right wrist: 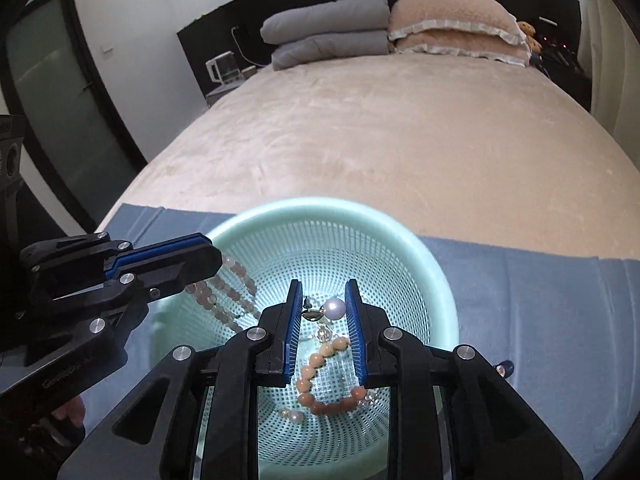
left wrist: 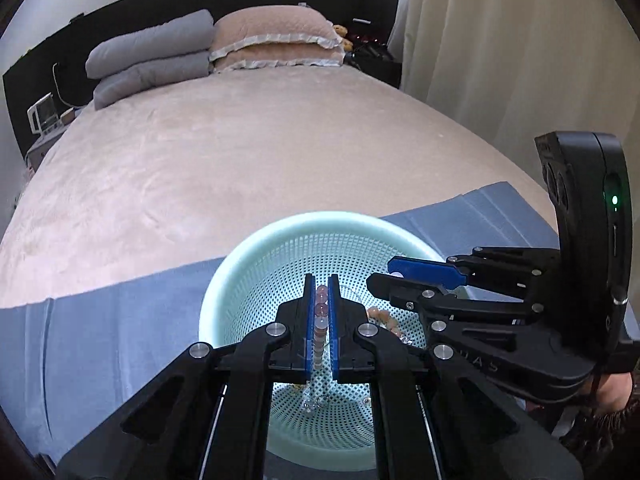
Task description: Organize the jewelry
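Note:
A mint-green perforated basket (left wrist: 224,280) (right wrist: 440,276) sits on a blue cloth on the bed. My left gripper (left wrist: 322,282) is shut on a pale pink bead strand (left wrist: 321,308), which hangs in loops into the basket (right wrist: 228,284). My right gripper (right wrist: 323,286) is open over the basket, its jaws either side of a pearl earring (right wrist: 334,307). Below it lie an orange bead bracelet (right wrist: 320,364) and a small pearl piece (right wrist: 295,416). In the left wrist view the right gripper (left wrist: 384,272) reaches in from the right.
The blue cloth (left wrist: 100,340) (right wrist: 540,320) covers the near end of a beige bed (left wrist: 240,152). Grey and beige pillows (right wrist: 360,28) lie at the headboard. A curtain (left wrist: 500,60) hangs at the right. A small dark blue item (right wrist: 505,367) lies on the cloth.

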### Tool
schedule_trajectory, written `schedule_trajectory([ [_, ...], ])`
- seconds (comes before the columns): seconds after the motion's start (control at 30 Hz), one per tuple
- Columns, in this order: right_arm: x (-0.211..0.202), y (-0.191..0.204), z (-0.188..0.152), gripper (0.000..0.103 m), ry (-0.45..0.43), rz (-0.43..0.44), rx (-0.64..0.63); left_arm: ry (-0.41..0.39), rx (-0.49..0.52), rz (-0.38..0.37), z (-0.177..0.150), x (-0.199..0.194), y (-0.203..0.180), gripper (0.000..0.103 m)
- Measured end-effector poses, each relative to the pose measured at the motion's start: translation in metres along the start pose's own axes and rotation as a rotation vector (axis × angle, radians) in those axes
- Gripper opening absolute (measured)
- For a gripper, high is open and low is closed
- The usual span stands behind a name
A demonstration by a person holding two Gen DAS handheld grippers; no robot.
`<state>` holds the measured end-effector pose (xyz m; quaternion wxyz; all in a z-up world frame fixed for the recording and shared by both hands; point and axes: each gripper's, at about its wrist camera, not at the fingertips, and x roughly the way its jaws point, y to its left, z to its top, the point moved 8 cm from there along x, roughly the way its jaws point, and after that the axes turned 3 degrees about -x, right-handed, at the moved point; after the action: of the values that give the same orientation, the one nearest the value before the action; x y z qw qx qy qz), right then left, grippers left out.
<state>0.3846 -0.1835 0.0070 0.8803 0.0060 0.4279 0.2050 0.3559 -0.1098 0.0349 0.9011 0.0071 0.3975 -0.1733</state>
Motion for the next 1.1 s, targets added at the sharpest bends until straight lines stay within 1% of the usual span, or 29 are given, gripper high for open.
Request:
schedule_trajectory([
  [0.03, 0.005, -0.002, -0.004, 0.021, 0.010, 0.002, 0.017, 0.005, -0.007, 0.016, -0.003, 0.004, 0.002, 0.006],
  [0.1, 0.012, -0.003, -0.011, 0.021, 0.025, 0.009, 0.043, 0.016, -0.032, 0.011, -0.004, 0.010, 0.005, 0.006],
  [0.13, 0.014, -0.004, -0.012, 0.021, 0.022, -0.004, 0.042, 0.015, -0.040, 0.018, -0.003, 0.012, 0.006, 0.006],
  [0.23, 0.015, -0.004, -0.013, 0.021, 0.016, -0.033, 0.029, 0.019, -0.021, 0.046, -0.003, 0.017, 0.003, 0.006],
  [0.33, 0.014, -0.004, -0.010, 0.021, 0.011, -0.042, 0.027, 0.037, -0.035, 0.035, -0.003, 0.024, 0.004, 0.006],
  [0.4, 0.012, -0.006, -0.011, 0.022, 0.008, -0.073, 0.015, 0.033, -0.043, 0.051, -0.003, 0.027, 0.008, 0.006],
  [0.47, 0.010, -0.008, -0.012, 0.022, 0.009, -0.080, 0.009, 0.029, -0.051, 0.055, -0.004, 0.026, 0.012, 0.006],
  [0.53, 0.006, -0.010, -0.011, 0.023, 0.000, -0.086, 0.008, 0.004, -0.071, 0.050, -0.003, 0.019, 0.017, 0.007],
  [0.6, -0.002, -0.013, -0.008, 0.032, -0.033, -0.086, 0.016, -0.022, -0.091, 0.032, 0.000, 0.008, 0.022, 0.015],
  [0.63, -0.006, -0.013, -0.006, 0.034, -0.051, -0.082, 0.021, -0.043, -0.101, 0.031, 0.004, 0.001, 0.025, 0.033],
  [0.67, -0.012, -0.016, -0.003, 0.039, -0.064, -0.078, 0.027, -0.070, -0.109, 0.036, 0.008, -0.008, 0.029, 0.055],
  [0.7, -0.017, -0.018, 0.000, 0.047, -0.081, -0.081, 0.033, -0.103, -0.116, 0.049, 0.013, -0.017, 0.034, 0.065],
  [0.73, -0.023, -0.021, 0.003, 0.053, -0.101, -0.094, 0.037, -0.136, -0.124, 0.063, 0.016, -0.027, 0.039, 0.078],
  [0.77, -0.030, -0.026, 0.005, 0.066, -0.124, -0.120, 0.042, -0.164, -0.131, 0.080, 0.020, -0.034, 0.045, 0.087],
  [0.8, -0.036, -0.031, 0.007, 0.082, -0.145, -0.153, 0.050, -0.179, -0.141, 0.100, 0.023, -0.039, 0.052, 0.091],
  [0.83, -0.042, -0.038, 0.008, 0.089, -0.164, -0.186, 0.063, -0.186, -0.158, 0.119, 0.024, -0.041, 0.059, 0.097],
  [0.87, -0.045, -0.044, 0.007, 0.089, -0.169, -0.209, 0.078, -0.185, -0.177, 0.127, 0.023, -0.040, 0.065, 0.097],
  [0.93, -0.044, -0.058, 0.002, 0.089, -0.148, -0.227, 0.125, -0.151, -0.229, 0.119, 0.016, -0.032, 0.077, 0.097],
  [1.03, -0.034, -0.071, -0.016, 0.089, -0.076, -0.218, 0.190, -0.077, -0.312, 0.091, -0.008, -0.010, 0.087, 0.097],
  [1.1, -0.030, -0.074, -0.028, 0.089, -0.052, -0.197, 0.212, -0.039, -0.335, 0.092, -0.022, 0.002, 0.088, 0.097],
])
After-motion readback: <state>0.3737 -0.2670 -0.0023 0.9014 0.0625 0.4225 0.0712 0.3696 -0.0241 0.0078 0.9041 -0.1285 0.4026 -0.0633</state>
